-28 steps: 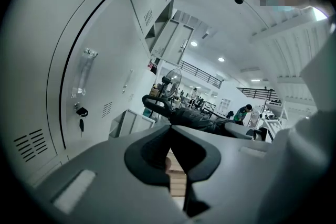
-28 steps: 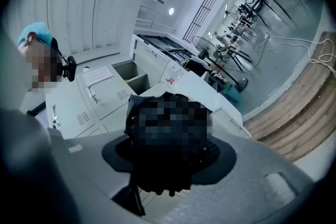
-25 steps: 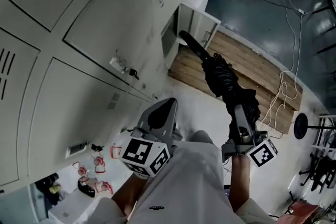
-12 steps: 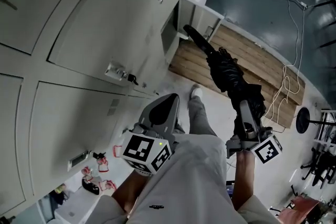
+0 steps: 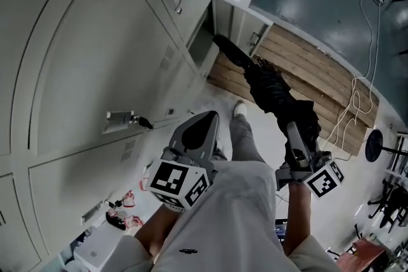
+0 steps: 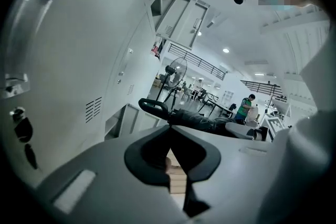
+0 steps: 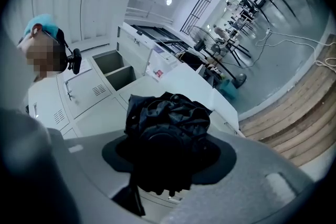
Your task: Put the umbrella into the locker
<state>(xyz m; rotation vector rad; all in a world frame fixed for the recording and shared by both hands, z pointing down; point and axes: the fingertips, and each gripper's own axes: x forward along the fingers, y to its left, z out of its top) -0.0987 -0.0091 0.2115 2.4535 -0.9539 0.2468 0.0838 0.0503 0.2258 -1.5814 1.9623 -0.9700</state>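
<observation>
Black folded umbrella [image 5: 274, 95], crumpled canopy, curved handle pointing toward open locker [image 5: 201, 48], clamped in right gripper [image 5: 294, 137], left gripper [image 5: 203, 124] closed, empty, alongside.

The black folded umbrella [image 5: 274, 92] is crinkled, faintly shiny cloth. The pale grey lockers [image 5: 83, 60] are smooth, matt painted metal. A brown wooden plank platform [image 5: 306, 73] looks rough-grained beside a glossy dark floor [image 5: 319, 3].

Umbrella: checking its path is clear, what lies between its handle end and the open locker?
Nothing: in the head view the umbrella points handle-first at the open locker across a bare stretch.
</observation>
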